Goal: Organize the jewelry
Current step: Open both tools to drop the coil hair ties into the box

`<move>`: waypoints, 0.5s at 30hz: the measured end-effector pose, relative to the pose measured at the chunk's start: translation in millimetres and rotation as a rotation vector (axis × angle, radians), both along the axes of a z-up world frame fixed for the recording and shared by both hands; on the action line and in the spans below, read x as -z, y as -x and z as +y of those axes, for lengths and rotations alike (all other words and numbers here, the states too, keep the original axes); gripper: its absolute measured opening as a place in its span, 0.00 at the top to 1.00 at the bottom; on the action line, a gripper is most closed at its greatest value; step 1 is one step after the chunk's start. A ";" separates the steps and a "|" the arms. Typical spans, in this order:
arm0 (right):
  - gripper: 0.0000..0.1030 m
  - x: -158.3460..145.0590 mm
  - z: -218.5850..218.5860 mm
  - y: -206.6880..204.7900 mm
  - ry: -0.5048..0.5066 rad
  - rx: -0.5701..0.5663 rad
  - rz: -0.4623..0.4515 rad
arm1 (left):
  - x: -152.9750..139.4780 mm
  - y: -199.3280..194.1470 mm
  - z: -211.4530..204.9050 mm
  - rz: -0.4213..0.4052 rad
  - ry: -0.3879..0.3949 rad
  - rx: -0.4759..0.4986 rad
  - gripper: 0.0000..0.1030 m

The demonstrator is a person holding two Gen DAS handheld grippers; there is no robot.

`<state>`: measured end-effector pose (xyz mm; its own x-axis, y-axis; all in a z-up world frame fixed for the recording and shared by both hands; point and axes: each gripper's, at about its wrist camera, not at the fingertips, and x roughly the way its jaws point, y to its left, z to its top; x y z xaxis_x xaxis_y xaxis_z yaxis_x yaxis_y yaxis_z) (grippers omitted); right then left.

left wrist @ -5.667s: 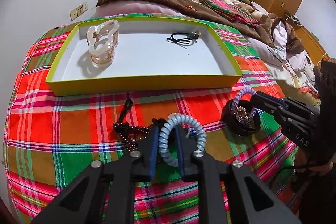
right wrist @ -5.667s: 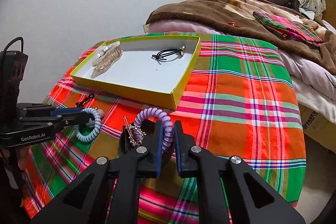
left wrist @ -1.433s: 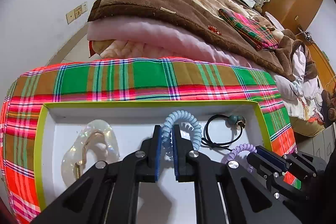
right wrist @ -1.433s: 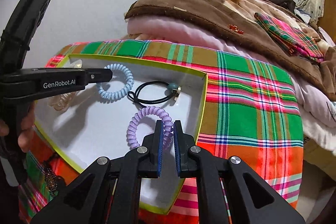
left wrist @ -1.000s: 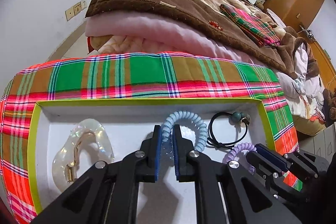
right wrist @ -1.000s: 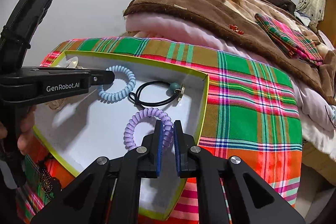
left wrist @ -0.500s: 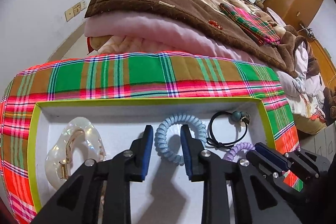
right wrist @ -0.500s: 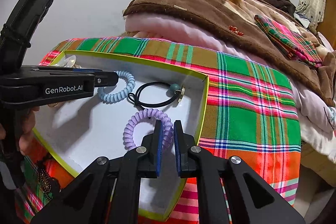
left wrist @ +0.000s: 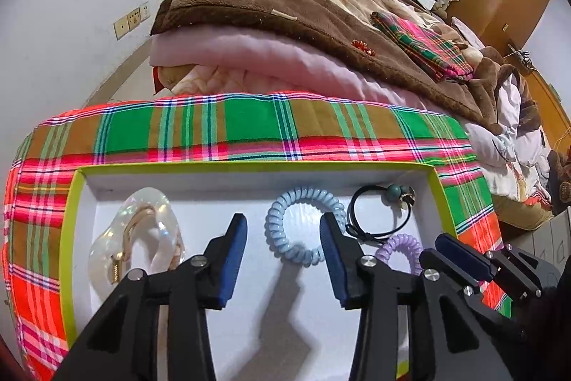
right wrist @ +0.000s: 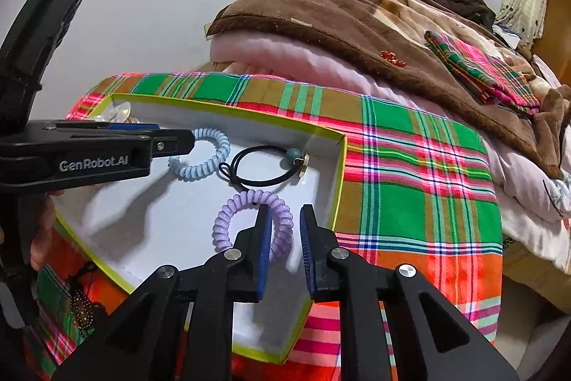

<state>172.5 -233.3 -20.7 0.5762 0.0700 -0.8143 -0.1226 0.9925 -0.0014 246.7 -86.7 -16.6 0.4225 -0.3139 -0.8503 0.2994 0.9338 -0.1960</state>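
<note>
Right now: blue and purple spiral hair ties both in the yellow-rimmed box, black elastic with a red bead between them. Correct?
One error: the bead on the black elastic hair tie is teal-green, as the right wrist view shows. The blue spiral hair tie and purple spiral hair tie do lie in the yellow-rimmed box.

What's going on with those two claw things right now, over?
Left gripper open, just widened, blue coil tie lying free in tray. Right gripper just easing open around purple coil tie. Nothing in the way.
</note>
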 end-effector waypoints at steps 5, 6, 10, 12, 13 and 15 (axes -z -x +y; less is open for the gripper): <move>0.84 -9.5 -5.1 9.8 -0.033 0.025 -0.028 | -13.1 16.6 4.5 -0.044 -0.010 0.002 0.54; 0.84 -11.4 -5.7 12.5 -0.039 0.029 -0.032 | -15.1 19.7 5.8 -0.047 -0.007 0.002 0.54; 0.83 -18.5 -5.9 24.9 -0.056 0.034 -0.054 | -25.1 34.9 14.8 -0.071 0.007 -0.005 0.53; 0.83 -21.7 -6.2 31.2 -0.061 0.035 -0.063 | -29.3 43.4 21.6 -0.082 0.014 -0.014 0.52; 0.83 -23.5 -6.2 35.1 -0.065 0.037 -0.070 | -31.6 48.0 25.0 -0.089 0.015 -0.021 0.51; 0.83 -26.9 -6.6 41.9 -0.076 0.039 -0.081 | -35.2 57.4 32.6 -0.103 0.023 -0.029 0.50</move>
